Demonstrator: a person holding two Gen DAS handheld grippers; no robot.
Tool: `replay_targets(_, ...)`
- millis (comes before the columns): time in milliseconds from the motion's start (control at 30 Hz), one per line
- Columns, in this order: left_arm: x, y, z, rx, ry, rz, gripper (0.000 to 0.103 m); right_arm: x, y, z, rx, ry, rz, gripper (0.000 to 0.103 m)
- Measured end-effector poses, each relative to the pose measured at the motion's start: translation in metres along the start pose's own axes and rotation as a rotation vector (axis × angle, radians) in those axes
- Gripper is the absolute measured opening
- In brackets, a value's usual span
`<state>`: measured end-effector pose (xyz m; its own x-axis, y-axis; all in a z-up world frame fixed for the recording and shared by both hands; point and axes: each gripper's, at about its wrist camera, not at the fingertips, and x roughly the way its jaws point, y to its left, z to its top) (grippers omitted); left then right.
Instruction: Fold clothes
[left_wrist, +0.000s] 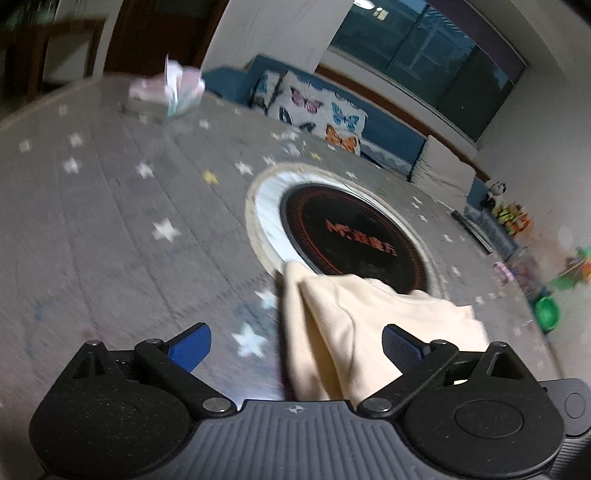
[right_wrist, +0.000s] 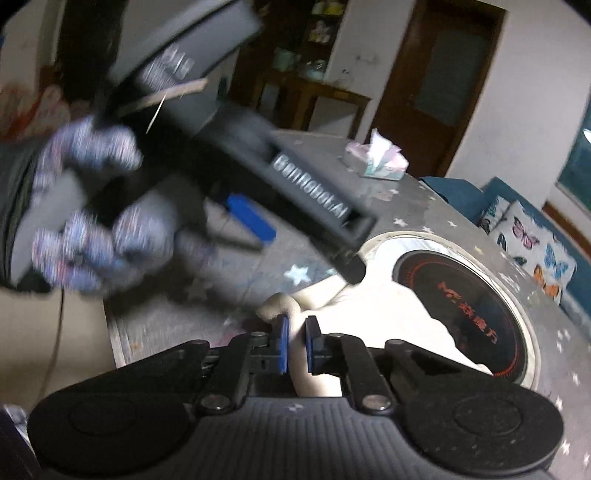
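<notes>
Garment (left_wrist: 354, 325) lies partly over cooktop (left_wrist: 351, 236); tissue pack (left_wrist: 166, 92) behind

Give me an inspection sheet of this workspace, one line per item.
Surface: grey star-print table cover with a round black cooktop set into the table.
Job's things: cream garment, bunched, one edge lying over the cooktop rim.
Clutter: tissue pack at the far table edge.
Grippers: left gripper open, garment lying between its fingers; right gripper shut on a fold of the garment; a gloved hand holds the left gripper, blurred.
Cables: a thin line runs down the lower left of the right wrist view; cannot tell what it is.
Surroundings: blue sofa with butterfly cushions, dark window, wooden door, toys on the floor.
</notes>
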<state>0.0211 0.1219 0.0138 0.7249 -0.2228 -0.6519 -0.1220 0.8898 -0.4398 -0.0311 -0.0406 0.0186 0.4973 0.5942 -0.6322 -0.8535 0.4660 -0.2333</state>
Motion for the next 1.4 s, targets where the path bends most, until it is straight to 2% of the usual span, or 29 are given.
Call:
replay_targets(133, 0.009, -0.002, 0.001, -0.091, 0.049, -0.069, 0.094, -0.015, -0.015, 0.002, 0.060, -0.038, 0.005, 0.008)
replay_targets(267, 0.017, -0.006, 0.001, -0.161, 0.079, -0.146, 0.082, -0.026, -0.024, 0.001, 0.092, -0.064, 0.010, 0.007)
replay_targets(333, 0.022, -0.008, 0.001, -0.167, 0.092, -0.143, 0.071, -0.028, -0.024, 0.000, 0.096, -0.071, 0.020, 0.007)
replay_targets(400, 0.028, -0.007, 0.001, -0.182, 0.114, -0.143, 0.042, -0.028, -0.023, -0.002, 0.099, -0.073, 0.032, 0.007)
replay_targets(467, 0.029, -0.006, 0.000, -0.184, 0.116, -0.141, 0.027, -0.027, -0.022, -0.004, 0.104, -0.075, 0.045, 0.007)
replay_targets(500, 0.029, -0.006, -0.001, -0.185, 0.116, -0.140, 0.023, -0.027, -0.022, -0.005, 0.106, -0.076, 0.052, 0.007)
replay_targets(667, 0.031, -0.003, -0.003, -0.188, 0.120, -0.135, 0.020, -0.033, -0.033, -0.012, 0.173, -0.089, 0.061, 0.008)
replay_targets(733, 0.032, -0.003, -0.004, -0.190, 0.121, -0.133, 0.020, -0.038, -0.046, -0.021, 0.224, -0.077, 0.032, 0.008)
replay_targets(1033, 0.034, -0.002, -0.006, -0.188, 0.122, -0.123, 0.020, -0.038, -0.137, -0.080, 0.490, 0.019, -0.219, 0.009)
replay_targets(1133, 0.034, -0.003, -0.006, -0.182, 0.121, -0.116, 0.020, -0.038, -0.156, -0.099, 0.536, 0.045, -0.279, 0.013)
replay_targets(1200, 0.034, -0.004, -0.006, -0.178, 0.120, -0.112, 0.020, -0.038, -0.165, -0.108, 0.574, 0.042, -0.301, 0.019)
replay_targets(1267, 0.034, -0.005, -0.005, -0.174, 0.119, -0.107, 0.020, -0.039, -0.174, -0.113, 0.615, 0.027, -0.308, 0.034)
replay_targets(1400, 0.034, -0.009, -0.005, -0.150, 0.115, -0.088, 0.020, -0.036, -0.189, -0.122, 0.694, 0.018, -0.328, 0.037)
